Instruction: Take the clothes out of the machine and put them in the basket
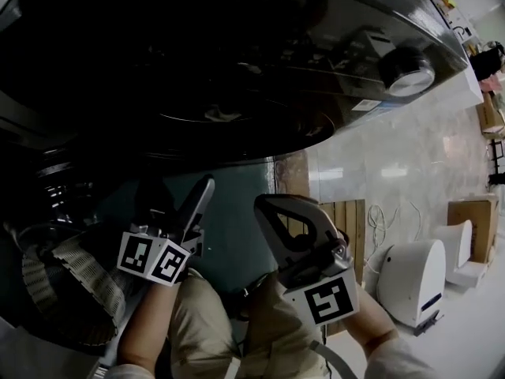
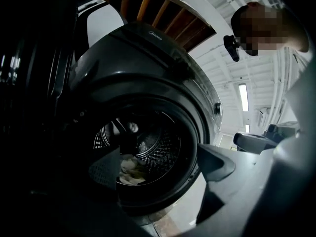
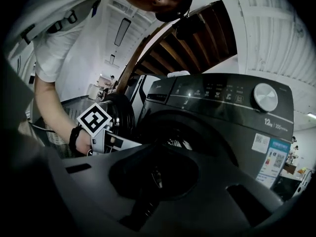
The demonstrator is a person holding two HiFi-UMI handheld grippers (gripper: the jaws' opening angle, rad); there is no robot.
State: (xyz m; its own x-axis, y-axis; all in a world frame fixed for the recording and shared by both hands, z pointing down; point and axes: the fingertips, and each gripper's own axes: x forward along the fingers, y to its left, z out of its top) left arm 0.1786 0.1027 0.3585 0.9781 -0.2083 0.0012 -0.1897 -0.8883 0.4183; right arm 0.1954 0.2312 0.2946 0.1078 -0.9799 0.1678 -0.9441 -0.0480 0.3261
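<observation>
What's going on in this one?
A person faces a dark front-loading washing machine with its door open. The left gripper is open and empty, aimed at the drum, where pale clothes lie. The right gripper looks shut on nothing. A woven basket sits at the person's left, its inside too dark to read.

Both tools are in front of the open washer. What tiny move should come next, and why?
Probably ease the left gripper forward into the drum toward the pale clothes: its jaws stand apart with nothing between them, and the clothes lie at the drum's bottom, straight ahead.
</observation>
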